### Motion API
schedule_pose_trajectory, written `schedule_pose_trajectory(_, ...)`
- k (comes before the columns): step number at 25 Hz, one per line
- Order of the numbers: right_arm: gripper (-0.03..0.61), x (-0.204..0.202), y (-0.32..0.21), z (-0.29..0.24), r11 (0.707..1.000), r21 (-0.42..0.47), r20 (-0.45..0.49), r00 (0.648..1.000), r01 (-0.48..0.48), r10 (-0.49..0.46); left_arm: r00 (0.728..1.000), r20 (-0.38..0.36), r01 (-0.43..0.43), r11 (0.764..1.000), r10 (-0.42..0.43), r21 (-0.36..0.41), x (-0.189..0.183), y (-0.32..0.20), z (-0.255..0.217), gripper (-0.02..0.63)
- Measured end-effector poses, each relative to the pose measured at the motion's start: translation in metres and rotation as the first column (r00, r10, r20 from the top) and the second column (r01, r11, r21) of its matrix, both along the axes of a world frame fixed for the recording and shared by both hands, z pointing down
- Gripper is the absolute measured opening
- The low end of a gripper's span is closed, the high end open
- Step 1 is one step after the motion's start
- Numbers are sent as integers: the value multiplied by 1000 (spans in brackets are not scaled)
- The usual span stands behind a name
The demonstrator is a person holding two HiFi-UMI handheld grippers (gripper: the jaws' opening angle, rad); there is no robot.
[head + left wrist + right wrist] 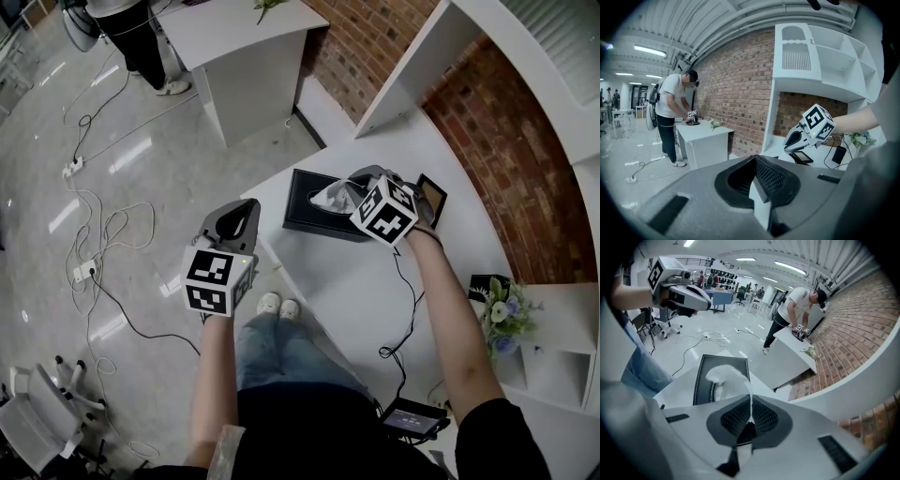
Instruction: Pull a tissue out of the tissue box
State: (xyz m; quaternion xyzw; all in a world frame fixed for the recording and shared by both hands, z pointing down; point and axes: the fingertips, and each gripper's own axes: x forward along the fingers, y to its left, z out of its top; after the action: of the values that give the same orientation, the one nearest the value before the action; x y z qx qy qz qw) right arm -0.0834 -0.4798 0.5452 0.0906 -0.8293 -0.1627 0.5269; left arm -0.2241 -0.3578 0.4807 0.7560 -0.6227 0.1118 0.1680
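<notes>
A black tissue box (302,204) lies at the near left end of the white counter (375,291). A white tissue (330,195) stands up out of its slot. My right gripper (354,183) hangs just over the box, pointing steeply down, shut on the tissue's top edge. In the right gripper view the tissue (729,376) runs up from the box (701,380) into my right gripper (751,416), whose pads are pressed together. My left gripper (246,208) is held over the floor to the left of the counter, its jaws together and nothing in them. It (754,161) faces my right gripper (792,140).
A small dark tablet (431,199) leans behind the box. A flower pot (502,314) stands on the shelf unit at right, and a black device (412,419) with its cable lies near the counter's front. A person (675,117) works at a white desk (244,47). Cables trail on the floor.
</notes>
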Motion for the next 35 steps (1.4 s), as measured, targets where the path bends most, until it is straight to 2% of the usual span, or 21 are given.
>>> schedule_pose_trajectory(11, 0, -1, -27, -50, 994, 70, 98, 992, -84, 77, 1000, -1, -12, 1000, 12, 18, -1, -8, -9, 8)
schedule_pose_trajectory(14, 0, -2, -29, -67, 991, 70, 152, 983, -110, 98, 1000, 0, -20, 999, 20, 30, 0, -12, -14, 8)
schedule_pose_trajectory(17, 0, -3, -25, -89, 986, 53, 248, 959, -156, 138, 1000, 0, -25, 999, 25, 45, 0, -17, -19, 8)
schedule_pose_trajectory(20, 0, -3, -22, -119, 976, 27, 391, 901, -215, 187, 999, 0, -33, 997, 33, 67, -2, -24, -28, 8)
schedule_pose_trajectory(22, 0, -1, -19, -140, 967, -1, 495, 840, -257, 223, 999, 1, -35, 996, 35, 82, -3, -28, -34, 8)
schedule_pose_trajectory(24, 0, 5, -17, -162, 952, -47, 601, 753, -301, 268, 999, 1, -37, 994, 37, 99, -4, -33, -41, 8)
schedule_pose_trajectory(27, 0, 19, -13, -191, 924, -131, 739, 587, -358, 332, 999, 1, -46, 991, 46, 125, -3, -41, -52, 8)
schedule_pose_trajectory(30, 0, 37, -7, -211, 893, -203, 836, 403, -401, 371, 998, 12, -61, 988, 60, 142, 1, -46, -61, 8)
schedule_pose_trajectory(33, 0, 60, 1, -222, 855, -263, 894, 221, -447, 390, 997, 19, -75, 984, 73, 158, 7, -50, -68, 8)
schedule_pose_trajectory(35, 0, 77, 7, -223, 824, -305, 907, 117, -477, 404, 996, 17, -85, 982, 83, 168, 12, -53, -72, 8)
